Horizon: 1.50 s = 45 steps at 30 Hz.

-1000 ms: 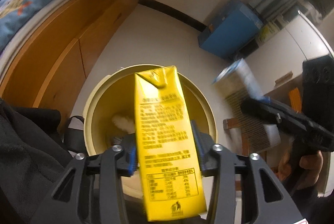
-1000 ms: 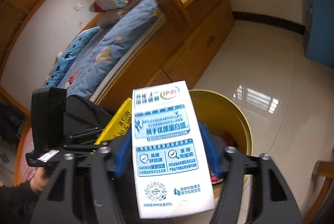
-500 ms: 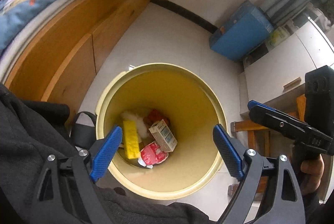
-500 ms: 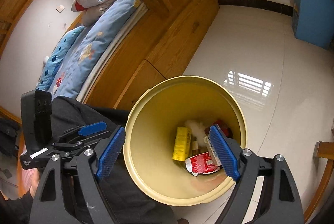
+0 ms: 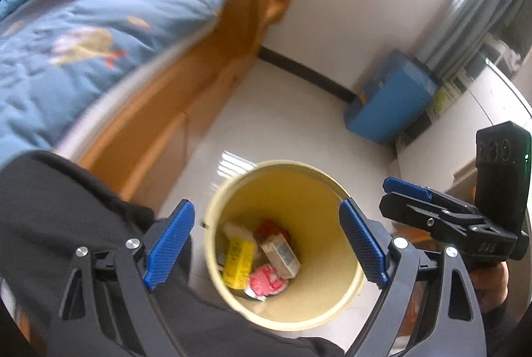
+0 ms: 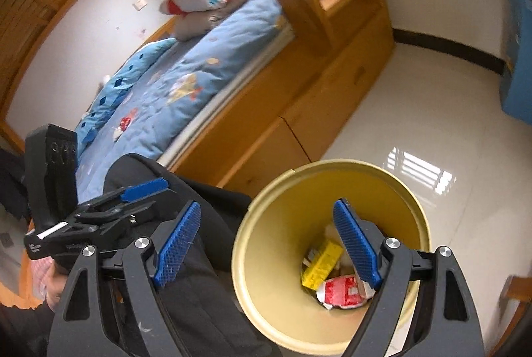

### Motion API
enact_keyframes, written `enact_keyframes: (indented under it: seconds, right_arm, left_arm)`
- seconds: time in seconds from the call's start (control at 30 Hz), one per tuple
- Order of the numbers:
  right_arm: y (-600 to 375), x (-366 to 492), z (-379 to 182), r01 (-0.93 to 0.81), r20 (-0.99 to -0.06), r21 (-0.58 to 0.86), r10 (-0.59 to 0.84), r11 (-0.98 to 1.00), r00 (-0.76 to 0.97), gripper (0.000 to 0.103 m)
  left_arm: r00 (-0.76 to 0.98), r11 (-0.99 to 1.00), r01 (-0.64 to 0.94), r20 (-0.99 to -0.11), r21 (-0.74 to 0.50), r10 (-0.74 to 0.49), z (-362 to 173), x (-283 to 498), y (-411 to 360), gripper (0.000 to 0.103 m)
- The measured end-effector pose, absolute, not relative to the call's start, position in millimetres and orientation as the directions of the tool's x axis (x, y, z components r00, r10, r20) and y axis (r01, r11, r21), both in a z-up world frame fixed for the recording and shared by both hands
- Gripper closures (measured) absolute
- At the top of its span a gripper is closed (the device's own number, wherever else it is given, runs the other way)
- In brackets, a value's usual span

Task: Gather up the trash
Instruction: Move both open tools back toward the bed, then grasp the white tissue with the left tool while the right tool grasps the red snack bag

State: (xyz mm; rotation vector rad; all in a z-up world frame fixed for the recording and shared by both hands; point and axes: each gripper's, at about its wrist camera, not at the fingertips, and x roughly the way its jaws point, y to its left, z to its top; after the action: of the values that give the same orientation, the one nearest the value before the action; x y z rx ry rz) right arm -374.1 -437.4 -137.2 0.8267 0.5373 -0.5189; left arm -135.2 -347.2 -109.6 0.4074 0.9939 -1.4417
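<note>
A yellow trash bin (image 5: pixel 319 190) stands on the floor below both grippers; it also shows in the right wrist view (image 6: pixel 266 257). Inside lie a yellow carton (image 5: pixel 236 260), a white milk carton (image 5: pixel 281 252) and a red wrapper (image 5: pixel 266 282). The yellow carton (image 6: pixel 321 264) and the red wrapper (image 6: pixel 342 290) show in the right wrist view too. My left gripper (image 5: pixel 266 244) is open and empty above the bin. My right gripper (image 6: pixel 267 244) is open and empty above the bin's near rim. Each gripper shows in the other's view, the right (image 5: pixel 449 217) and the left (image 6: pixel 99 214).
A wooden bed frame (image 6: pixel 299 110) with a blue quilt (image 6: pixel 186 90) runs along the left. A blue box (image 5: pixel 389 104) stands by the far wall. The person's dark-clothed leg (image 6: pixel 199 273) is beside the bin. Glossy white floor (image 6: pixel 415 110) surrounds the bin.
Both grippers opened and dropped their cartons into the bin, the left the yellow one and the right the white one. Both have since lifted away, so more of the bed shows.
</note>
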Motion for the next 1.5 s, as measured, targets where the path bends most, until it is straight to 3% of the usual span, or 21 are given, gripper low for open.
enact_keyframes:
  seconds: [0.37, 0.57, 0.83, 1.17, 1.5]
  right_arm:
    - [-425.2, -252.1, -88.3, 0.422, -0.519, 0.479, -0.14, 0.77, 0.843, 0.016]
    - [-413.6, -173.9, -54.8, 0.289, -0.437, 0.408, -0.093, 0.866, 0.894, 0.012]
    - [-402.5, -78.7, -29.2, 0.162, -0.353, 0.367, -0.025, 0.916, 0.935, 0.008]
    - [-398.0, 35.3, -27.3, 0.109, -0.417, 0.329, 0.041, 0.938, 0.908, 0.008]
    - [-416.8, 127.5, -42.3, 0.075, -0.487, 0.412, 0.15, 0.908, 0.861, 0.008]
  left_arm:
    - [0.176, 0.389, 0.899, -0.646, -0.202, -0.742, -44.3, -36.5, -287.2, 0.004]
    - [0.395, 0.591, 0.79, -0.604, -0.161, -0.693, -24.0, 40.2, -247.6, 0.004]
    - [0.534, 0.729, 0.67, -0.591, -0.14, -0.605, -13.3, 120.3, -223.0, 0.004]
    - [0.571, 0.814, 0.559, -0.638, -0.16, -0.517, -29.5, 196.3, -207.7, 0.004]
    - [0.548, 0.854, 0.473, -0.688, -0.215, -0.476, -62.0, 273.0, -196.7, 0.004]
